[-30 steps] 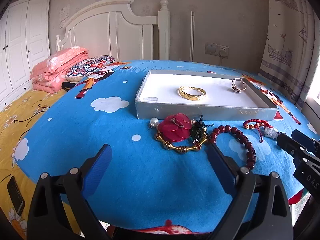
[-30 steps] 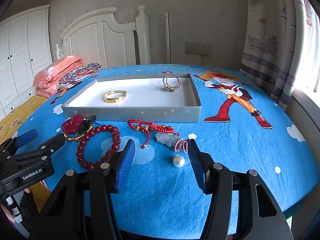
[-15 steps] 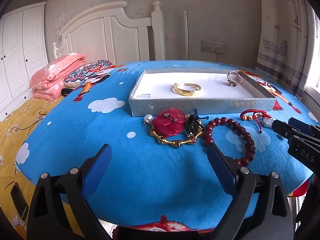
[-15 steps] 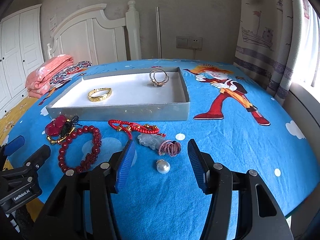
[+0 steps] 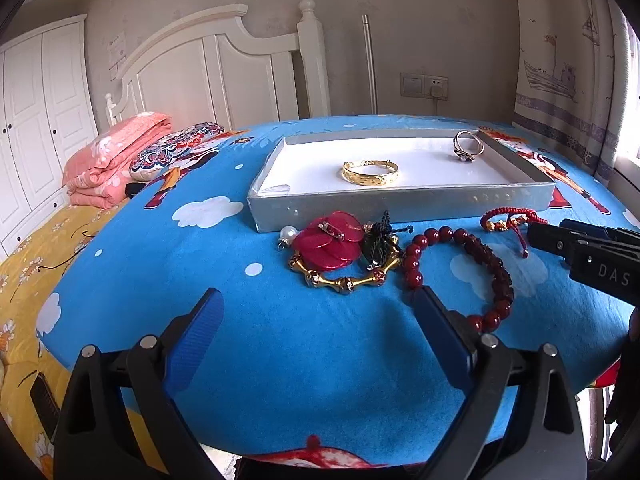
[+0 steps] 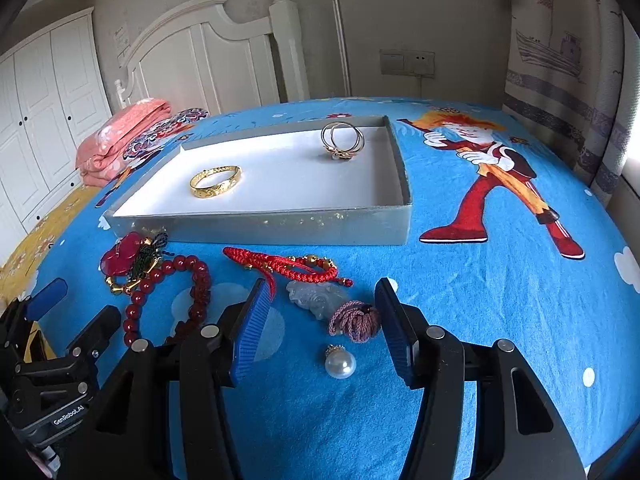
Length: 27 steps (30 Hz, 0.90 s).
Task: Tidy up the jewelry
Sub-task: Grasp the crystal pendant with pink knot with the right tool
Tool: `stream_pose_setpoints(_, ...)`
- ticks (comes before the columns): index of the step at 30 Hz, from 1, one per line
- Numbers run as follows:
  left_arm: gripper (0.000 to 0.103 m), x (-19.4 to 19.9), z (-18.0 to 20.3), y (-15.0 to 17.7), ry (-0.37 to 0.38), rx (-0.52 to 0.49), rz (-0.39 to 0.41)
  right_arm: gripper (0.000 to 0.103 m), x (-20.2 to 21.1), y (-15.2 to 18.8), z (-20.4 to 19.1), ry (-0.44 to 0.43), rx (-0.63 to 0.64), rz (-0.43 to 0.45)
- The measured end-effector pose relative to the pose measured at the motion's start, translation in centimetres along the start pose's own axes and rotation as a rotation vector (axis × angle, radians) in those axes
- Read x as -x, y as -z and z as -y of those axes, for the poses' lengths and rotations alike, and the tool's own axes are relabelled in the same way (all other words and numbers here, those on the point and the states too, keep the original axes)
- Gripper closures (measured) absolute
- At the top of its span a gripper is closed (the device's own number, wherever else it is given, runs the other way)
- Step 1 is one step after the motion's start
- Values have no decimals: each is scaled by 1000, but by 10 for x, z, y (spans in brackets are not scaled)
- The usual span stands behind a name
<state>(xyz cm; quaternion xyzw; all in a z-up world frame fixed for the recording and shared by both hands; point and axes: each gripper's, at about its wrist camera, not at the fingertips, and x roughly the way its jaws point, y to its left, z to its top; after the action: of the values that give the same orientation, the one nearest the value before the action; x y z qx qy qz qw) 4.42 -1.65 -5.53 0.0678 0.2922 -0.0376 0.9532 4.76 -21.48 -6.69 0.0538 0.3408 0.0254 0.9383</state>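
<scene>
At nine o'clock the left gripper hovers with fingers spread and empty over the blue cloth, the red flower brooch and dark red bead bracelet just beyond at twelve. The right gripper, at three o'clock, also has its fingers spread, bracketing the pale jade pendant and pearl without touching. Further at twelve, the grey tray holds a gold bangle and rings.

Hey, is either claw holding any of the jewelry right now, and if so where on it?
Neither. The left claw and right claw are both open over the blue cloth, gripping nothing.
</scene>
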Motion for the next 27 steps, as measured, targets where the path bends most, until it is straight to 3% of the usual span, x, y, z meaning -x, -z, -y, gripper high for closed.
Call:
stream_pose_setpoints(2,10,0,0,0,-1,-1,-1,60,4,4,-4,-37,18,-8)
stream_pose_setpoints(5,10,-1,2,1,0,-4,-3,62,10,7,-17,-55,76,0)
stream_pose_setpoints(9,10,1,1,2,0,-6,1,64,6,5,-25,-23,113,3)
stream_pose_setpoints(16,10,-2,-2,2,3,6,-6,80,-3,5,-24,36,142,6)
stream_pose_setpoints(27,10,0,7,1,26,-15,4,83,15,9,-16,44,125,49)
